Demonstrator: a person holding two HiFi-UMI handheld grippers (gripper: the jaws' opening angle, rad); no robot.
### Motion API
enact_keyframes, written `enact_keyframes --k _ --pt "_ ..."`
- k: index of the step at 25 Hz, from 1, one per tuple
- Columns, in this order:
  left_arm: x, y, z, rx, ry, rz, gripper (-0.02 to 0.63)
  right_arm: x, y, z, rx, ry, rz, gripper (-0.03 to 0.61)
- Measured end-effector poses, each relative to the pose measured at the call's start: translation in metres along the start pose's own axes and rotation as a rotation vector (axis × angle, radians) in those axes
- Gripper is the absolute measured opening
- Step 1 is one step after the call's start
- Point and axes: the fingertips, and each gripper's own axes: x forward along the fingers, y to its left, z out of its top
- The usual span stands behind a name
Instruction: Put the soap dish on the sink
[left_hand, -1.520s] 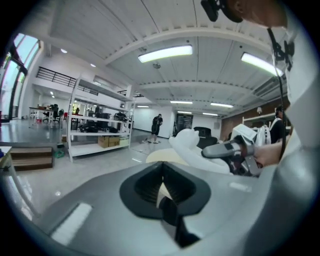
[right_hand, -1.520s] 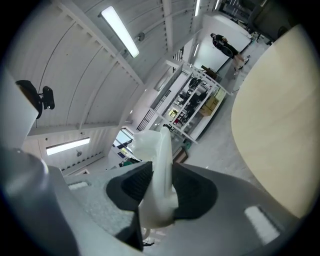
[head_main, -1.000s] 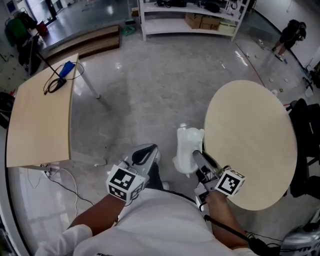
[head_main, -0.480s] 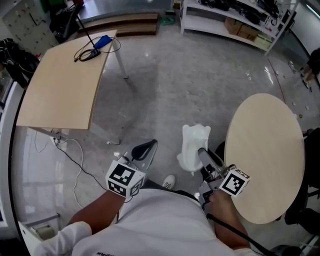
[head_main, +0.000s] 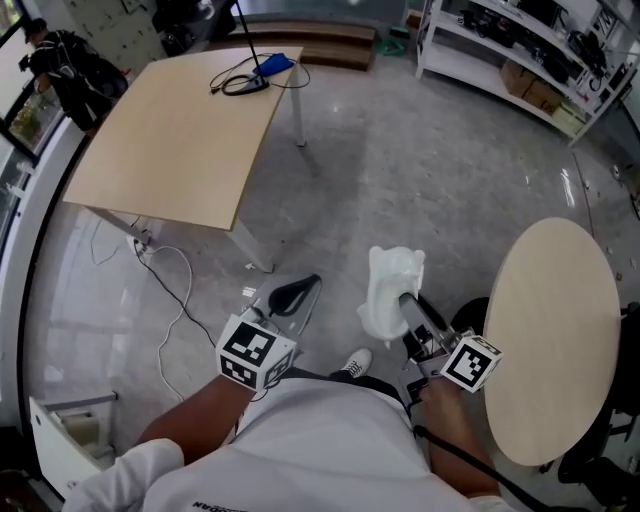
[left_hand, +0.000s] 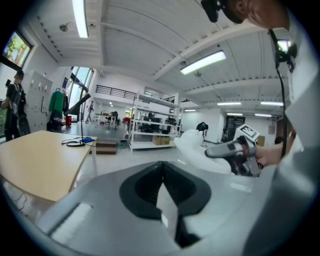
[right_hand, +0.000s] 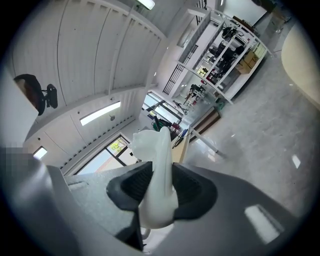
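Right gripper (head_main: 407, 302) clamps white glossy soap dish (head_main: 388, 285) by a thin edge, bulk beyond jaws, may pivot out; left gripper (head_main: 297, 293) closed, empty.

A lab hall: concrete floor (head_main: 420, 170), stocked shelving (head_main: 520, 55), plain tables (head_main: 180, 130).

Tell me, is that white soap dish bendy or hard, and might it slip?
Probably hard: the soap dish holds its curvy shape, sticking out unsupported from the right hand-held gripper. Likely light, since one edge pinch carries it. Its smooth, glossy surface may be slippery, so it could slide out.
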Motion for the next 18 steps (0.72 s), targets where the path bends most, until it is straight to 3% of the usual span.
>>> enact_keyframes --k 5,9,18 --pt "-0.066 0.051 -0.024 -0.034 -0.009 0.066 0.008 0.048 0.042 -0.053 -0.028 0.052 0.034 0.128" --pt "-0.098 0.062 -0.022 -0.045 -0.022 0.106 0.008 0.061 0.065 -0.07 -0.031 0.091 0.053 0.129" --pt "-0.198 0.118 -0.063 -0.118 -0.027 0.241 0.008 0.119 0.128 -0.148 -0.045 0.214 0.127 0.127"
